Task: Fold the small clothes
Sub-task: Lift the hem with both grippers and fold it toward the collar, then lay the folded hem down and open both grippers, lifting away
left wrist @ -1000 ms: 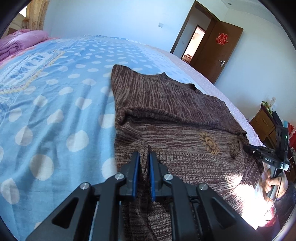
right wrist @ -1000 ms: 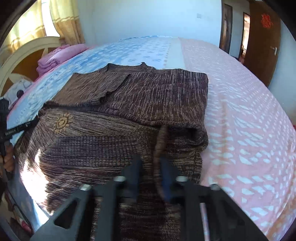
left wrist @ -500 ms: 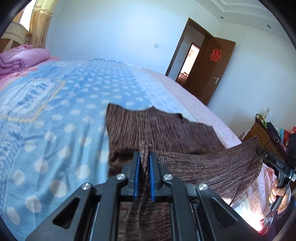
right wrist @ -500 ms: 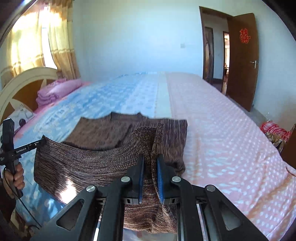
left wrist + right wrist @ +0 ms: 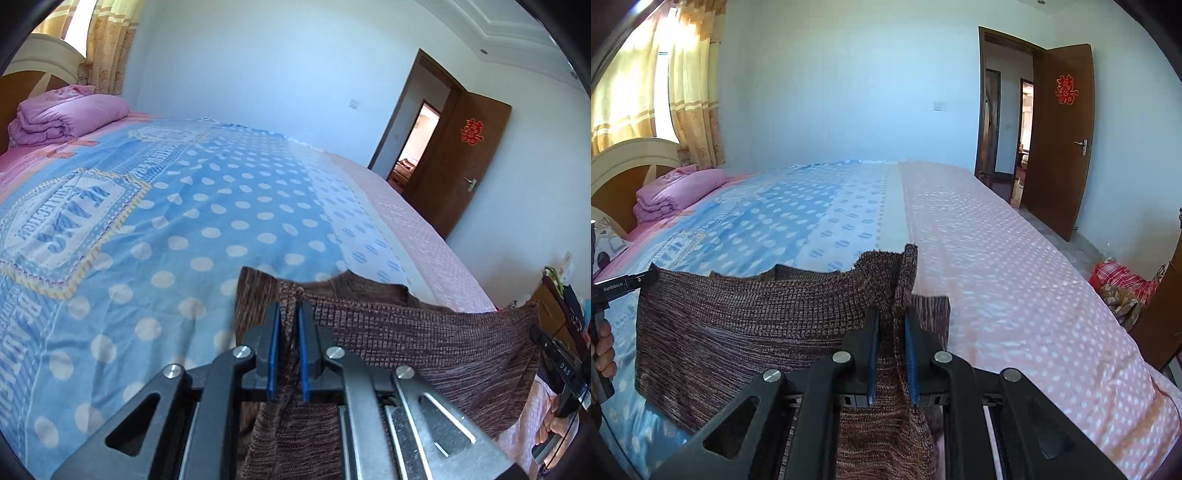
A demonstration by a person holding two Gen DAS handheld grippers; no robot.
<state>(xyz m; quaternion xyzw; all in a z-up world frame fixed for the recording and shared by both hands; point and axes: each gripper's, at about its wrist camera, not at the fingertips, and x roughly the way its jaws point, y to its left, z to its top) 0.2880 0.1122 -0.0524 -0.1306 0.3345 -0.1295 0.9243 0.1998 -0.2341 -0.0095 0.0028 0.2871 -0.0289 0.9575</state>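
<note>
Hanging above the bed (image 5: 1015, 280), a brown-and-tan marled knit sweater (image 5: 738, 325) stretches between both grippers, its lower edge lifted and ribbed. Left gripper (image 5: 288, 314) and right gripper (image 5: 892, 317) each have jaws pinching a bunched corner. Bedspread lettering reads partly "COLLECTION"; the left gripper's handle reads "GenRobot.AI".

Brown marled knit sweater (image 5: 738, 325); blue white-dotted, pink-dotted bedspread (image 5: 997, 258); pink folded quilt (image 5: 70, 114); yellow curtain (image 5: 690, 81).
</note>
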